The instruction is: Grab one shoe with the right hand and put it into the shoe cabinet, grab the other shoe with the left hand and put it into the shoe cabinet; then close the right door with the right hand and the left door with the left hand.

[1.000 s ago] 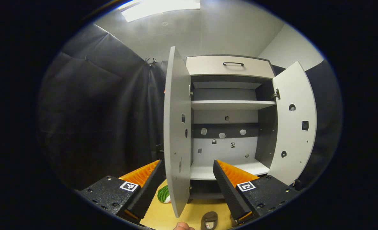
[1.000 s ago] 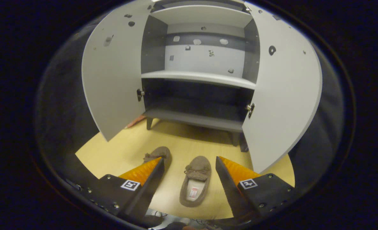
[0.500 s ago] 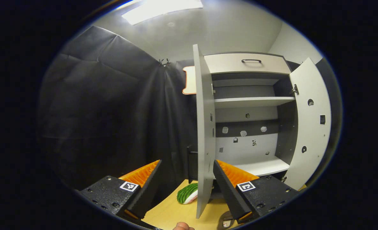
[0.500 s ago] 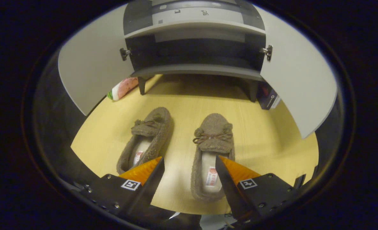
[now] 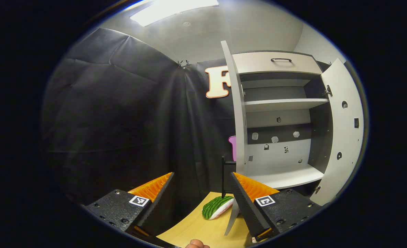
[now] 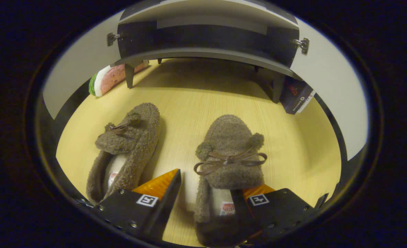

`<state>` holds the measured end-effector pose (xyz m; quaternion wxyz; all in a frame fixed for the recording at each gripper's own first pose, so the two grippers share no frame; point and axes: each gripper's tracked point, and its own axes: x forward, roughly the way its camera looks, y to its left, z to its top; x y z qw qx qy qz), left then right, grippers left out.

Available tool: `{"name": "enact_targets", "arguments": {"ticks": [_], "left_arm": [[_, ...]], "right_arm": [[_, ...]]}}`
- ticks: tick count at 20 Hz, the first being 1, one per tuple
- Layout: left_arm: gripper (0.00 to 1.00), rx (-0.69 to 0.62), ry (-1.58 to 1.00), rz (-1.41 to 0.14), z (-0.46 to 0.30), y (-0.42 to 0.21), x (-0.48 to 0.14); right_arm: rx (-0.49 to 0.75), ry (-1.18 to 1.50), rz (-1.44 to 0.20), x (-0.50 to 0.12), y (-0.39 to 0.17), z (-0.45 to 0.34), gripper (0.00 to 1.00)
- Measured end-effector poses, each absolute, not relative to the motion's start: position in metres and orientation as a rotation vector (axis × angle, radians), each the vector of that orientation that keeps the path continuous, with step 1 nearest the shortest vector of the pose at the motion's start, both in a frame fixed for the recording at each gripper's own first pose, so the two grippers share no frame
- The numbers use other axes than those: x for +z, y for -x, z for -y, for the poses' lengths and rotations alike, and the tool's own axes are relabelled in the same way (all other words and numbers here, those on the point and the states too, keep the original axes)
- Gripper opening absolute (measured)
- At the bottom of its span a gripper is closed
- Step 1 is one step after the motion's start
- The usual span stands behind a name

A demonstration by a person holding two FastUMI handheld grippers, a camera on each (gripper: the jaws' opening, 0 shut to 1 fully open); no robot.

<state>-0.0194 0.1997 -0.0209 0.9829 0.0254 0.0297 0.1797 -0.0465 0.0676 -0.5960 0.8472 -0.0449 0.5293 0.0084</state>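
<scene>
Brown fuzzy shoes (image 6: 229, 155), two, side by side

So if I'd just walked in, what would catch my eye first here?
Probably the two fuzzy brown slippers side by side on the yellow floor, with the right gripper open and low over the nearer one. Next, in the left gripper view, the tall shoe cabinet with both doors wide open, and a watermelon-slice toy lying by its foot.
</scene>
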Motion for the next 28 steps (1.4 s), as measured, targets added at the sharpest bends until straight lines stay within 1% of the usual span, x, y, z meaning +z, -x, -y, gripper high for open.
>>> {"name": "enact_targets", "arguments": {"ticks": [1, 2, 3, 4, 5, 6, 7, 9, 10, 11, 12, 13, 14, 15, 16, 17, 18, 24, 28], "left_arm": [[0.94, 0.365, -0.049, -0.061, -0.202, 0.019, -0.021], [0.96, 0.368, -0.045, -0.063, -0.202, 0.018, -0.024], [0.96, 0.368, -0.038, -0.067, -0.204, 0.018, -0.026], [0.96, 0.366, -0.03, -0.073, -0.204, 0.017, -0.029], [0.96, 0.364, -0.023, -0.078, -0.204, 0.017, -0.031], [0.96, 0.362, -0.019, -0.08, -0.205, 0.016, -0.032], [0.96, 0.36, -0.017, -0.079, -0.204, 0.016, -0.031], [0.96, 0.356, -0.018, -0.075, -0.204, 0.016, -0.031], [0.96, 0.354, -0.02, -0.072, -0.203, 0.016, -0.031], [0.96, 0.354, -0.02, -0.07, -0.202, 0.016, -0.03], [0.94, 0.35, -0.019, -0.07, -0.201, 0.016, -0.031], [0.94, 0.346, -0.017, -0.07, -0.201, 0.016, -0.03], [0.96, 0.344, -0.014, -0.07, -0.201, 0.016, -0.031], [0.96, 0.34, -0.012, -0.071, -0.2, 0.015, -0.032], [0.94, 0.336, -0.011, -0.074, -0.2, 0.015, -0.033], [0.94, 0.331, -0.011, -0.076, -0.199, 0.015, -0.033], [0.96, 0.327, -0.01, -0.075, -0.198, 0.015, -0.033], [0.96, 0.294, 0.004, -0.069, -0.188, 0.014, -0.034], [0.96, 0.292, 0.018, -0.07, -0.168, -0.002, -0.039]], "right_arm": [[0.02, 0.114, -1.118, -0.599, 0.047, -0.068, 0.75], [0.014, 0.166, -1.117, -0.6, 0.047, -0.063, 0.67], [0.023, 0.212, -1.105, -0.595, 0.048, -0.061, 0.65], [0.033, 0.241, -1.107, -0.598, 0.048, -0.062, 0.36], [0.061, 0.264, -1.107, -0.6, 0.047, -0.064, 0.35], [0.052, 0.287, -1.085, -0.601, 0.042, -0.062, 0.25], [0.058, 0.303, -1.1, -0.6, 0.046, -0.064, 0.14], [0.059, 0.307, -1.079, -0.59, 0.044, -0.066, 0.14], [0.054, 0.309, -1.069, -0.586, 0.046, -0.068, 0.01], [0.058, 0.296, -1.065, -0.593, 0.041, -0.066, 0.01], [0.056, 0.28, -1.061, -0.59, 0.041, -0.066, 0.01], [0.051, 0.257, -1.053, -0.588, 0.04, -0.065, 0.01], [0.046, 0.235, -1.039, -0.584, 0.037, -0.067, 0.01], [0.041, 0.229, -1.009, -0.579, 0.032, -0.069, 0.01], [0.033, 0.24, -0.967, -0.568, 0.026, -0.067, 0.01], [0.033, 0.242, -0.931, -0.552, 0.019, -0.059, 0.01], [0.034, 0.233, -0.901, -0.533, 0.011, -0.054, 0.01], [0.025, 0.185, -0.652, -0.403, -0.037, -0.039, 0.01], [0.023, 0.164, -0.466, -0.303, -0.08, -0.032, 0.01]]}}
